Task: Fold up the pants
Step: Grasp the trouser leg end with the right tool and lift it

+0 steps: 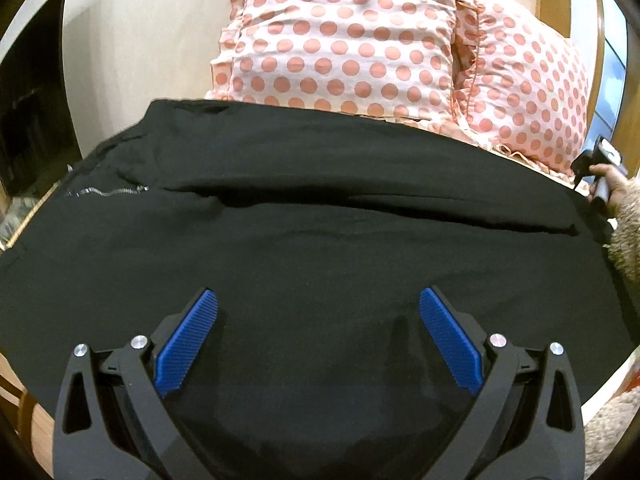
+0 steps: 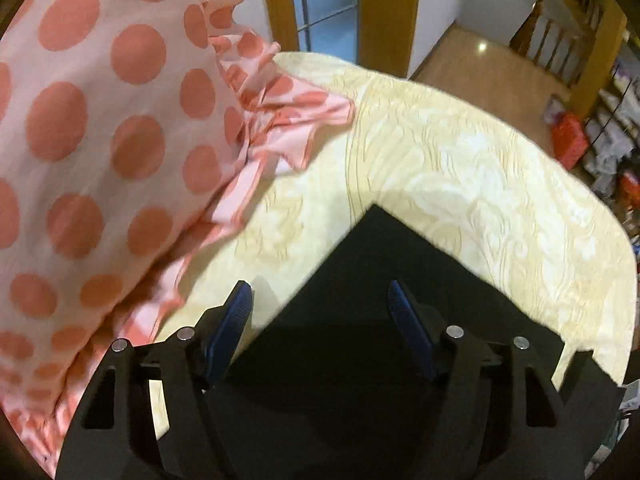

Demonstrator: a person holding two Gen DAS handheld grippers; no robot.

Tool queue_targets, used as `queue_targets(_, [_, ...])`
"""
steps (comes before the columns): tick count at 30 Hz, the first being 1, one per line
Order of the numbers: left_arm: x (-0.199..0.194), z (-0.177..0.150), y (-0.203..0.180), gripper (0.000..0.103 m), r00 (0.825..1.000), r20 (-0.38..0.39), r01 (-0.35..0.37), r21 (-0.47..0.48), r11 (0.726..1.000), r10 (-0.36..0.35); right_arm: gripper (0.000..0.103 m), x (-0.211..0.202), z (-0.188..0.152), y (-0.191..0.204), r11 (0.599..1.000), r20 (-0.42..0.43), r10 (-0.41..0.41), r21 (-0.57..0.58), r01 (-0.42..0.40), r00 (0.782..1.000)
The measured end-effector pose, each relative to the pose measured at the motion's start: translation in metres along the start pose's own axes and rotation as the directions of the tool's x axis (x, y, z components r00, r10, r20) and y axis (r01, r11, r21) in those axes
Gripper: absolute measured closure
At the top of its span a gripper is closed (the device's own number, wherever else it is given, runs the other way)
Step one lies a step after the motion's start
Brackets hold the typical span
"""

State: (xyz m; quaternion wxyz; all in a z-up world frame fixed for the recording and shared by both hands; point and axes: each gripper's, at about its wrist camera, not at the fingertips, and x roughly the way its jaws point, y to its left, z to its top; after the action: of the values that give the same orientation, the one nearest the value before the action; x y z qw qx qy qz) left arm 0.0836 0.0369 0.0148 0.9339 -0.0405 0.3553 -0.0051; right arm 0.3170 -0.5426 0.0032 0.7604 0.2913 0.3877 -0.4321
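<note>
Black pants (image 1: pixel 320 216) lie folded leg over leg along the bed (image 2: pixel 460 168); crosswise folds remain, with left tool (image 1: pixel 318 300) and right tool (image 2: pixel 320 300) both released

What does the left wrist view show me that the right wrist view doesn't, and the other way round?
Only the left wrist view shows the zipper, a fold ridge across the black pants, and the right gripper in the person's hand at the far edge. Only the right wrist view shows a pants corner lying on the cream bedspread, and a doorway. Both show the pants, the polka-dot pillows, and open fingers: left gripper, right gripper.
</note>
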Motion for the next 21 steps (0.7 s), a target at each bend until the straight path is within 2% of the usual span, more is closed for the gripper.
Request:
queue_targets(2, [0.003,0.001,0.004,0.002,1.0,-0.016,0.021,-0.026,0.999,-0.021,0.033,-0.001,-0.006,0.004,0.998,0.048,-0.013,-0.055,0.016,0.999])
queue_targets(4, [0.004,0.002,0.007,0.002,0.999,-0.023,0.036,-0.046,0.998,-0.037,0.04,-0.005,-0.014,-0.002,0.997,0.077,0.007,-0.081,-0.001,0.997])
queue_targets(7, [0.004,0.002,0.009,0.002,0.999,-0.022,0.045,-0.058,0.997,-0.047,0.062,-0.014,-0.028,-0.022,0.995,0.085,0.069,-0.076,-0.062,0.994])
queue_targets(9, [0.003,0.001,0.008,0.002,0.999,-0.019,0.041,-0.052,0.998,-0.042,0.076,-0.016,-0.031,-0.039,0.988,0.074,0.149,-0.059,-0.145,0.986])
queue_targets(11, [0.002,0.0,0.007,0.002,0.999,-0.017,0.035,-0.046,0.998,-0.035,0.089,-0.02,-0.035,-0.057,0.966,0.05,0.257,0.0,-0.257,0.965])
queue_targets(12, [0.002,0.0,0.006,0.002,0.999,-0.019,0.029,-0.043,0.999,-0.03,0.093,-0.021,-0.037,-0.071,0.941,0.04,0.333,0.051,-0.335,0.942])
queue_targets(14, [0.001,-0.001,0.006,0.002,0.999,-0.027,0.02,-0.042,0.999,-0.022,0.096,-0.026,-0.036,-0.085,0.899,0.061,0.425,0.089,-0.429,0.903])
queue_targets(16, [-0.002,-0.003,0.006,0.002,0.999,-0.03,0.016,-0.039,0.999,-0.017,0.097,-0.044,-0.041,-0.106,0.834,0.123,0.532,0.092,-0.544,0.838])
queue_targets(17, [-0.004,-0.005,0.007,0.002,0.999,-0.029,0.012,-0.036,0.999,-0.013,0.097,-0.054,-0.044,-0.113,0.812,0.143,0.563,0.087,-0.577,0.814])
queue_targets(20, [-0.012,-0.009,0.009,0.002,1.0,-0.02,-0.002,-0.031,1.0,0.001,0.097,-0.08,-0.059,-0.147,0.725,0.207,0.664,0.059,-0.686,0.719])
queue_targets(21, [-0.013,-0.009,0.009,0.002,1.0,-0.018,-0.003,-0.032,0.999,0.002,0.098,-0.09,-0.069,-0.163,0.686,0.225,0.699,0.055,-0.726,0.678])
